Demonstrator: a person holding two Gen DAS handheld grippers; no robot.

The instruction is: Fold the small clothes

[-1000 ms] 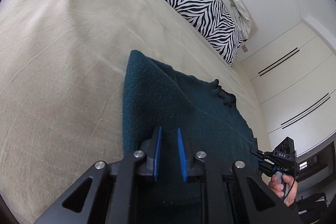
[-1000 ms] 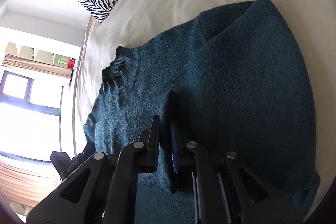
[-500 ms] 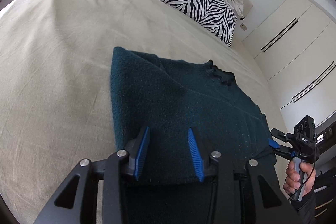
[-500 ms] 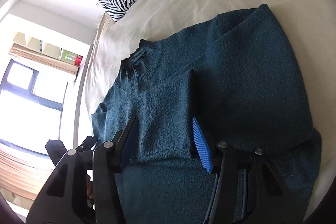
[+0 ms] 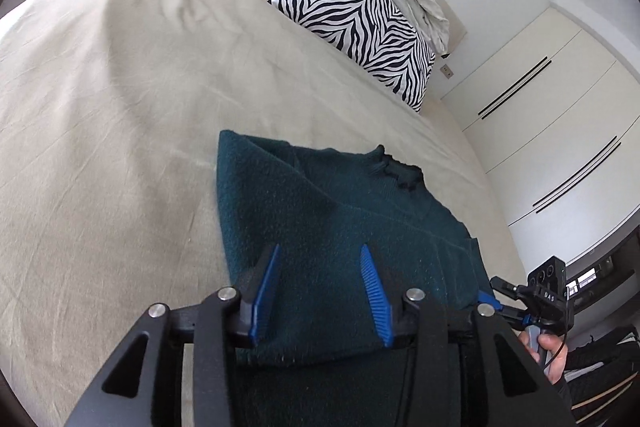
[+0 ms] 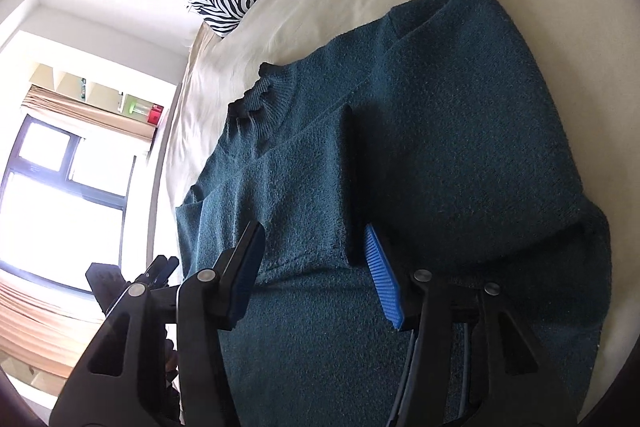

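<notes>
One sweater (image 6: 440, 155), one zebra pillow (image 5: 360, 23), one bed (image 5: 120, 87), two tools

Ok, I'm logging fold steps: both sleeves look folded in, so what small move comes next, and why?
Probably bring both open claws down to the hem nearest the cameras and pinch it. The left claw and right claw hold nothing, and the teal sweater lies flat on the bed with its sleeves folded across the body, so the bottom-to-collar fold looks next.
</notes>
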